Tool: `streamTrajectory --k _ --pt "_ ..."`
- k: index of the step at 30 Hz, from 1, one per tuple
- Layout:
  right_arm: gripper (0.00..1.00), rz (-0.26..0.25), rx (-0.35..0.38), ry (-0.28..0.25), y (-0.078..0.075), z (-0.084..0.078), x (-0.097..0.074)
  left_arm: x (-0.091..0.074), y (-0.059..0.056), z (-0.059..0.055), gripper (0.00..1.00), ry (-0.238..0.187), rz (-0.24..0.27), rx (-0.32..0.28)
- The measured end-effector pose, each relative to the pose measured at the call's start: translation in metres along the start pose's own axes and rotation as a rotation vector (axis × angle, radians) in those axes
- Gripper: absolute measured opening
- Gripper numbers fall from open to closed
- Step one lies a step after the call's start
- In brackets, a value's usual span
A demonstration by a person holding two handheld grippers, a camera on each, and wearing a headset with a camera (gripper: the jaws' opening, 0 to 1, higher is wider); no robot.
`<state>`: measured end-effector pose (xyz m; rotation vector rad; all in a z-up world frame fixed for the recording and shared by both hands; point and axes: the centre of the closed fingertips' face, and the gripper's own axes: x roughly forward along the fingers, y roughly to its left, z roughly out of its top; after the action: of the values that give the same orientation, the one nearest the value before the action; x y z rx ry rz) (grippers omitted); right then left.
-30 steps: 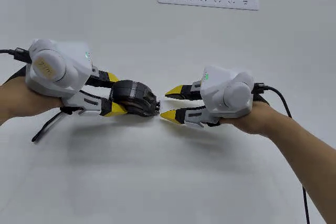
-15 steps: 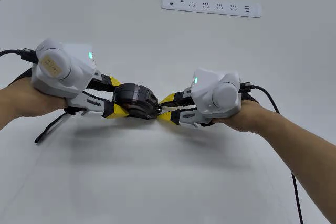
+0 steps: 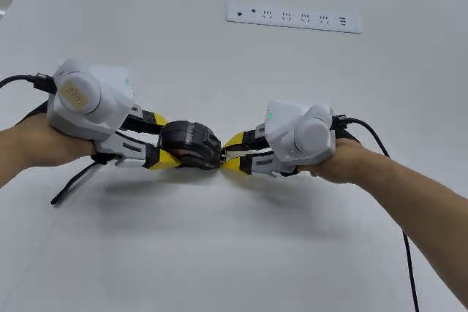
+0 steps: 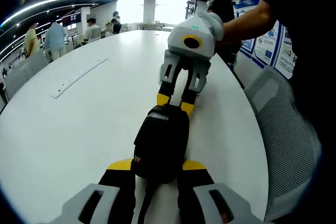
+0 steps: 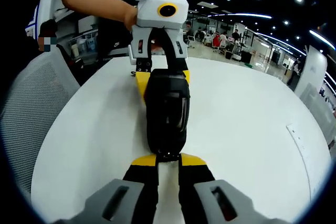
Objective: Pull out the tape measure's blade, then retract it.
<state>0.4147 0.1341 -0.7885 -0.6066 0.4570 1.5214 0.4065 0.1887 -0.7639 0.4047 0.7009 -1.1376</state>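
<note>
Head view: tape [image 3: 190,144] between hand-held grippers [image 3: 162,139] [image 3: 230,153]

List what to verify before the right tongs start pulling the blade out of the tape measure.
1. Grip of left tongs across the tape measure: ok.
2. Closure of right tongs on the blade hook: ok.
3. Both tongs facing each other in one line: ok.
4. Release of the blade lock: cannot tell.
5. Room over the table for the right-hand pull: ok.
</note>
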Motion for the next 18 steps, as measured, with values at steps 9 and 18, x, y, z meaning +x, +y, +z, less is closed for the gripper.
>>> streamTrajectory --k 9,18 --pt "0.12 0.01 -0.016 0.006 -0.0002 0.0016 -0.0003 0.0 0.0001 -0.0001 0.28 0.004 0.002 -0.01" --pt "0.12 0.016 -0.016 0.003 0.0005 0.0011 -0.0021 0.0004 0.0009 -0.0003 0.28 0.004 0.004 -0.017"
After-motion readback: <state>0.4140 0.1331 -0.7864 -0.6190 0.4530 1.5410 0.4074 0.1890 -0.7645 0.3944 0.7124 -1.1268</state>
